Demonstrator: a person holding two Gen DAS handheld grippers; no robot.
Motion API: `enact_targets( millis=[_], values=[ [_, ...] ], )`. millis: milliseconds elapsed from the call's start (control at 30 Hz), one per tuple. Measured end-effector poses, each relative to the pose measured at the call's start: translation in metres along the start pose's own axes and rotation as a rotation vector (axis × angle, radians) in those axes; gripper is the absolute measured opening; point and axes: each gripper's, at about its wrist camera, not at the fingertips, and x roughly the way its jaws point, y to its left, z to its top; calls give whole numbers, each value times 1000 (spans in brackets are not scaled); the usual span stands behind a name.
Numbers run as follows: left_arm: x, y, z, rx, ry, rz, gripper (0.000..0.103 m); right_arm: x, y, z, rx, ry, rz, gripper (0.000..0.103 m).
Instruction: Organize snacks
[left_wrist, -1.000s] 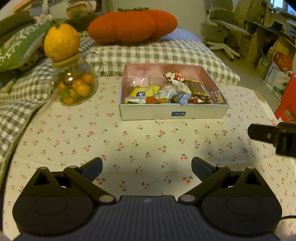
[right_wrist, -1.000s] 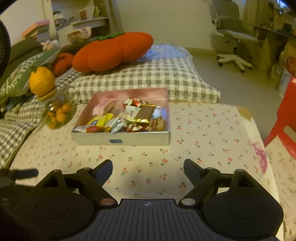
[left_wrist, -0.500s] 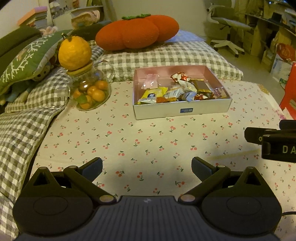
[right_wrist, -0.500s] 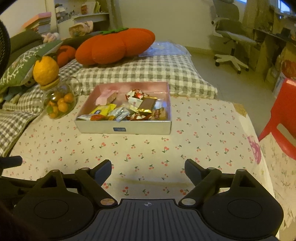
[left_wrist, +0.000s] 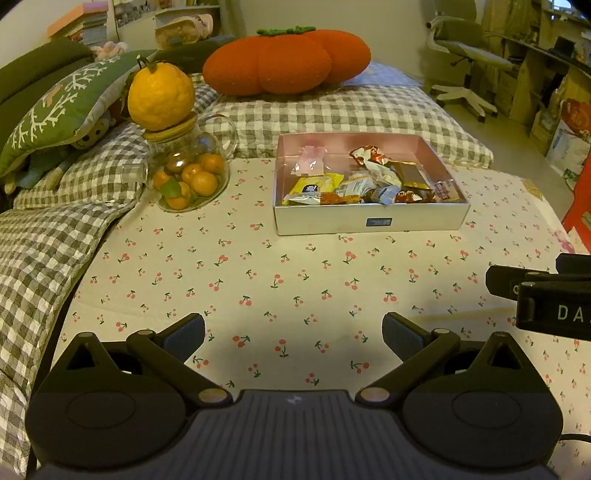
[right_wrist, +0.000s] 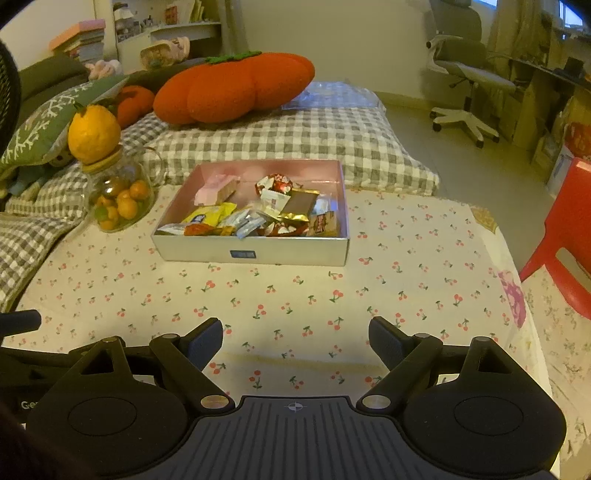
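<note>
A shallow silver box (left_wrist: 369, 220) with a pink inside sits on the cherry-print cloth and holds several wrapped snacks (left_wrist: 362, 188). It also shows in the right wrist view (right_wrist: 251, 251) with the snacks (right_wrist: 258, 214) piled toward its front. My left gripper (left_wrist: 293, 332) is open and empty, well in front of the box. My right gripper (right_wrist: 295, 338) is open and empty, also well short of the box; part of it shows at the right edge of the left wrist view (left_wrist: 543, 295).
A glass jar of small oranges (left_wrist: 184, 177) with a large yellow citrus (left_wrist: 160, 94) on its lid stands left of the box. Checked bedding (left_wrist: 332, 110) and an orange pumpkin cushion (left_wrist: 284, 62) lie behind. A red stool (right_wrist: 565, 236) stands right of the table.
Both grippers have pulled back and risen away from the box, which now looks smaller and farther off. Both stay open and empty.
</note>
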Motion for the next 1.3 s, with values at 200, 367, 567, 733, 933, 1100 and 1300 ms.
enact_targets(
  millis=[200,367,567,733,933,1100,1300],
  values=[
    [-1,-1,-1,4,-2,-1,102,-2,0,0,2,-7,1,88],
    [-1,-1,-1,1,1,-4,103,-2,0,0,2,-7,0,88],
    [-1,0,-1,-3,2,-5,103,-2,0,0,2,-6,0,88],
    [-1,0,-1,-3,4,-6,103,-2,1,0,1,-5,1,88],
    [-1,1,-1,-4,5,-6,103,-2,1,0,2,-5,1,89],
    [0,1,-1,-5,5,-7,103,-2,1,-1,2,-5,1,89],
    [0,1,-1,-5,5,-6,103,-2,2,-1,1,-3,0,89]
  ],
)
